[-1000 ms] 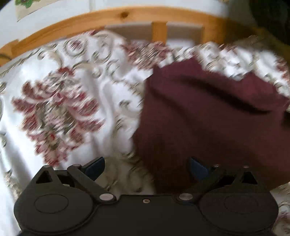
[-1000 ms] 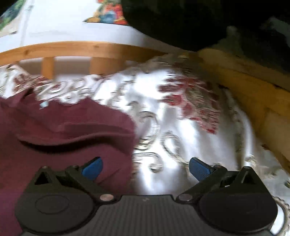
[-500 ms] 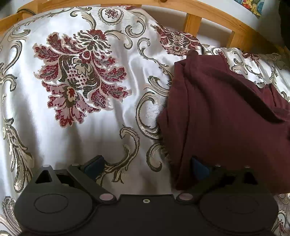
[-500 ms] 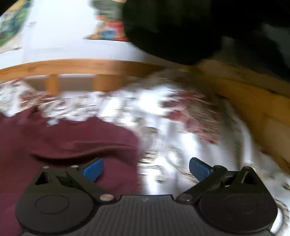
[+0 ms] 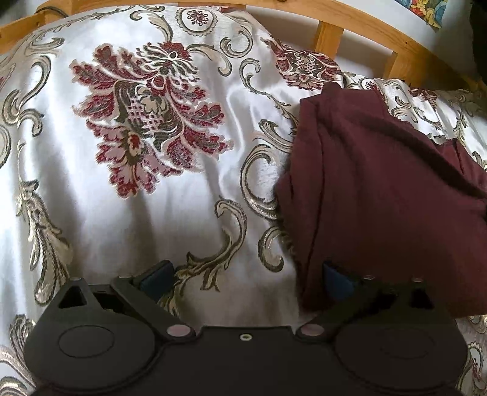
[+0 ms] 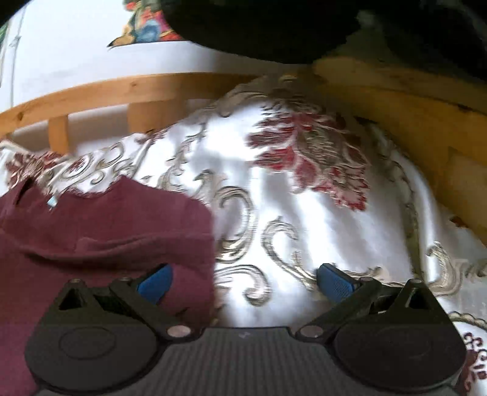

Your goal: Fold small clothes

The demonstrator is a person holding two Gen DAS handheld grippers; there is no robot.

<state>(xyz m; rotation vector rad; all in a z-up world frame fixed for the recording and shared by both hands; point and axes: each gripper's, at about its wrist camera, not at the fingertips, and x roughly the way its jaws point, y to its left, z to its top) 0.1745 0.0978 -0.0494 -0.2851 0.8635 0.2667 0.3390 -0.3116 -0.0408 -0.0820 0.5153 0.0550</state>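
A dark maroon garment lies folded on the patterned white bedspread, filling the right side of the left wrist view. My left gripper is open over the garment's lower left corner; its right fingertip sits over the cloth, its left over bare bedspread. In the right wrist view the same garment fills the lower left, with a small light label near its neck. My right gripper is open astride the garment's right edge, nothing held between its blue pads.
A wooden slatted bed rail runs along the far edge; the same rail shows in the right wrist view, with a wooden side board at right. A dark bulky shape hangs above. Bare bedspread spreads left of the garment.
The left gripper has drawn back and left, bringing more bare bedspread into view. The right view has shifted only slightly. Both grippers stayed open.
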